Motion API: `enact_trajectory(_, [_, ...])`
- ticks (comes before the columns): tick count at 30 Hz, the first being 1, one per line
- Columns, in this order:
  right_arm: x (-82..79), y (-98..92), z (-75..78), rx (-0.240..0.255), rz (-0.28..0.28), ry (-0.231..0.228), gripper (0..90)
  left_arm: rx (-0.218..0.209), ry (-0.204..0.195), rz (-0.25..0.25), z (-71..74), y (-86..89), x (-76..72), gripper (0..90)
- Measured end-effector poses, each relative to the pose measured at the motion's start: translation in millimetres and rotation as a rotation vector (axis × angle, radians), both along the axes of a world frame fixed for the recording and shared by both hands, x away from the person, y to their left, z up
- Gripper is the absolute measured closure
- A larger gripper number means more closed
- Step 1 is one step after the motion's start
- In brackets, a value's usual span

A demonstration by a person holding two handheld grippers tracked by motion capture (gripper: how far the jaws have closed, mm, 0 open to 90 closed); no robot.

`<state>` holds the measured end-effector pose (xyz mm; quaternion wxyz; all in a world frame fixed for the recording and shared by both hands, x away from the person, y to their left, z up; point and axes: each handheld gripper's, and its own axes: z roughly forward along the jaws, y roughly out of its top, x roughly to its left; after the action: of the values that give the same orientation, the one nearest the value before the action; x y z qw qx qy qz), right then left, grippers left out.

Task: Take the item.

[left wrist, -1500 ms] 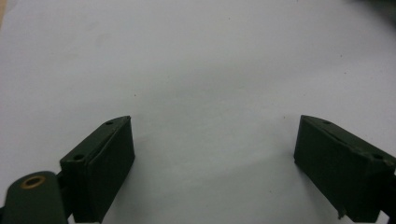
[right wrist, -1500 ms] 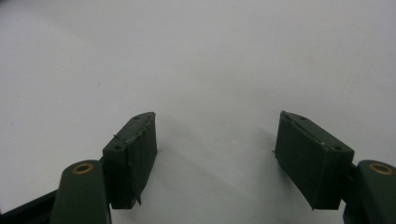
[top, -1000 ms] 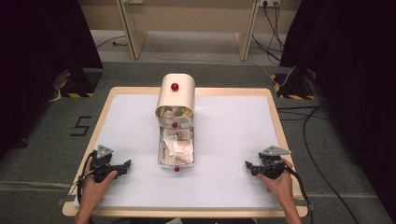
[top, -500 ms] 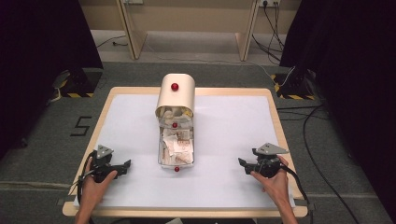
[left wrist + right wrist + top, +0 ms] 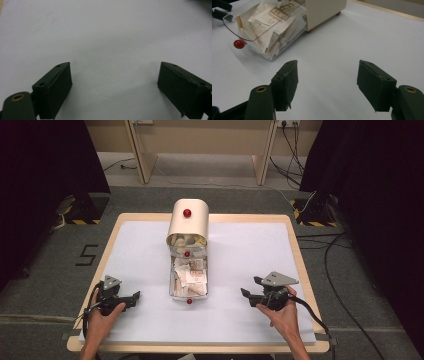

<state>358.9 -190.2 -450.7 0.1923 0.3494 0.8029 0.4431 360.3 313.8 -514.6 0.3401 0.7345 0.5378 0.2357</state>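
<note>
While both grippers, left (image 5: pixel 134 297) and right (image 5: pixel 246 292), are sitting wide apart and empty, the right one is risking bumping the drawer (image 5: pixel 262 30) ahead-left and spilling packets (image 5: pixel 269 17).

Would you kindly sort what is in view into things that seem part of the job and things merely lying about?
Likely part of the job:
- cream cabinet
- pulled-out clear drawer of paper packets, red knob
- left claw, open
- right claw, open

Just lying about:
- floor cables
- striped blocks beyond the table
</note>
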Motion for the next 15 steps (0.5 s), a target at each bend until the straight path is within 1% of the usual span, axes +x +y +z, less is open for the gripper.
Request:
enact_trajectory(3, [-0.4, 10.9, 3.2, -0.001, 0.037, -0.009, 37.6, 0.0, 0.0, 0.0, 0.0, 0.0, 0.0, 11.4])
enact_trajectory(6, [-1.1, 18.8, 5.4, -0.007, 0.053, -0.02, 39.4, 0.0, 0.0, 0.0, 0.0, 0.1, 0.1, 11.4])
enact_trajectory(7, [-1.1, 18.8, 5.4, -0.007, 0.053, -0.02, 39.4, 0.0, 0.0, 0.0, 0.0, 0.1, 0.1, 11.4])
enact_trajectory(8, [-1.7, 23.9, 6.8, 0.003, 0.068, -0.02, 40.8, 0.0, 0.0, 0.0, 0.0, 0.0, 0.0, 11.3])
enact_trajectory(11, [-2.3, 29.2, 9.3, 0.001, 0.082, -0.032, 43.0, 0.0, 0.0, 0.0, 0.0, 0.0, 0.0, 11.4])
enact_trajectory(13, [-2.1, 33.6, 11.5, 0.02, 0.094, -0.037, 44.5, 0.0, 0.0, 0.0, 0.0, 0.0, 0.0, 11.4])
enact_trajectory(15, [-1.5, 36.9, 12.9, 0.018, 0.098, -0.044, 45.3, 0.0, 0.0, 0.0, 0.0, 0.1, 0.0, 11.4])
